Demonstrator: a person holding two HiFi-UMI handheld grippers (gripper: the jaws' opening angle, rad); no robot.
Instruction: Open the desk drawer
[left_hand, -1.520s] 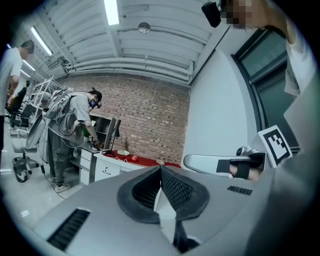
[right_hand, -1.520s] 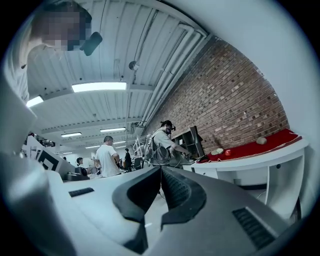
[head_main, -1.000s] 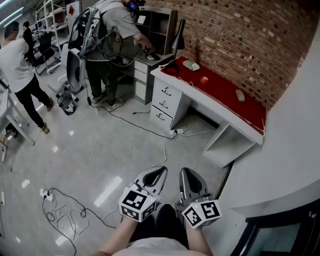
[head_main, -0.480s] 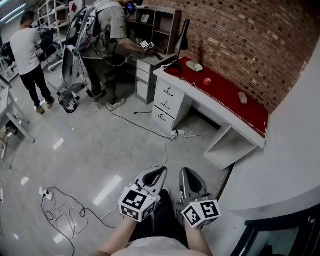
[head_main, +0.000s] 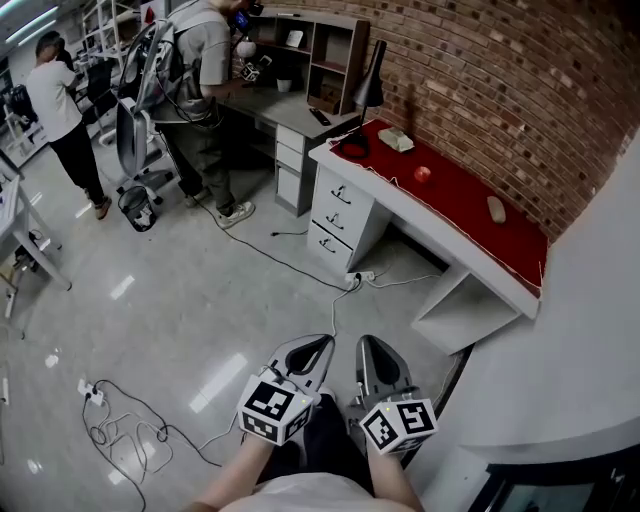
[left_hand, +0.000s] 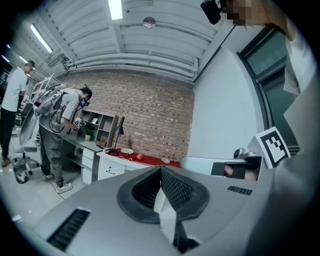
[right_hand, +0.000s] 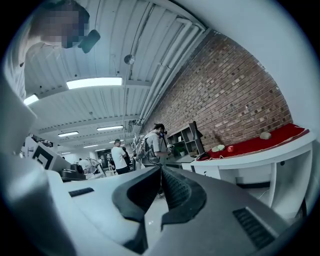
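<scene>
The white desk (head_main: 470, 262) with a red top stands against the brick wall, well ahead of me. Its stack of three drawers (head_main: 335, 217) is closed, each with a small dark handle. The drawers also show far off in the left gripper view (left_hand: 109, 169) and the right gripper view (right_hand: 209, 171). My left gripper (head_main: 326, 341) and right gripper (head_main: 364, 341) are held side by side close to my body above the floor, pointing toward the desk. Both are shut with nothing between the pads, as the left gripper (left_hand: 160, 168) and right gripper (right_hand: 161, 167) show in their own views.
A black lamp (head_main: 366, 92), a pale object (head_main: 396, 139), a red ball (head_main: 422, 174) and a stone-like lump (head_main: 496, 208) lie on the desk. Cables (head_main: 130, 425) and a power strip (head_main: 356, 277) cross the floor. A person (head_main: 202, 70) works at the neighbouring grey desk. A white wall (head_main: 590, 330) bulges at right.
I have moved toward the desk; it sits lower and further right in the head view. The person at the grey desk has straightened up. Both grippers keep their pose before me.
</scene>
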